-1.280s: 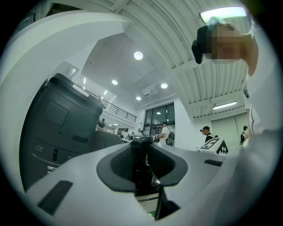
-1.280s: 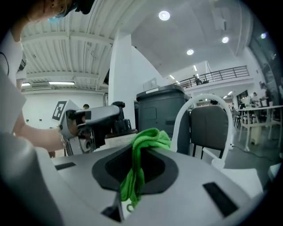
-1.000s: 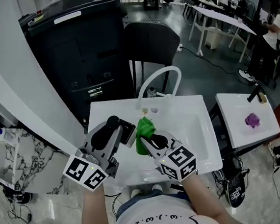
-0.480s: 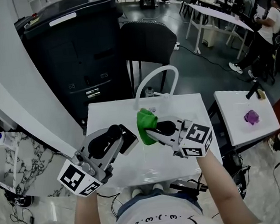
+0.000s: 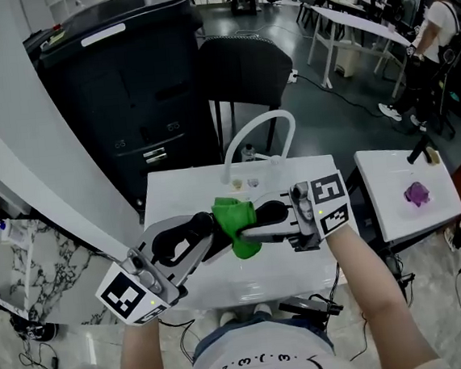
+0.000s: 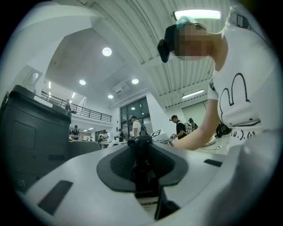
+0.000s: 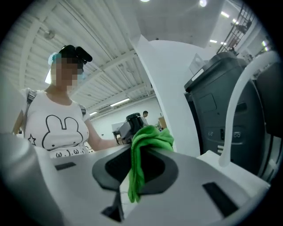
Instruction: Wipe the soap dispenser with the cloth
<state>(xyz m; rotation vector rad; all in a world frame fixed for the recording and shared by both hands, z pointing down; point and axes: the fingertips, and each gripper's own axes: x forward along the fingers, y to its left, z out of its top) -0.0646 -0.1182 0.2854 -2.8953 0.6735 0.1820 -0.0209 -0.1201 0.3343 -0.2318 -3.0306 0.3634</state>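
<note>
The left gripper (image 6: 141,152) has its jaws clenched on a dark, boxy soap dispenser (image 7: 128,126). The right gripper (image 7: 140,152) has its jaws grasping a crumpled green cloth (image 5: 234,226), which bunches just past their tips. Both pairs of jaws meet tip to tip above the white counter (image 5: 174,189). The counter's edges lie well outside them, and a curved white faucet (image 5: 261,121) stands beyond. The head view hides the dispenser behind the cloth. The right gripper view shows its round black cap just behind the cloth.
</note>
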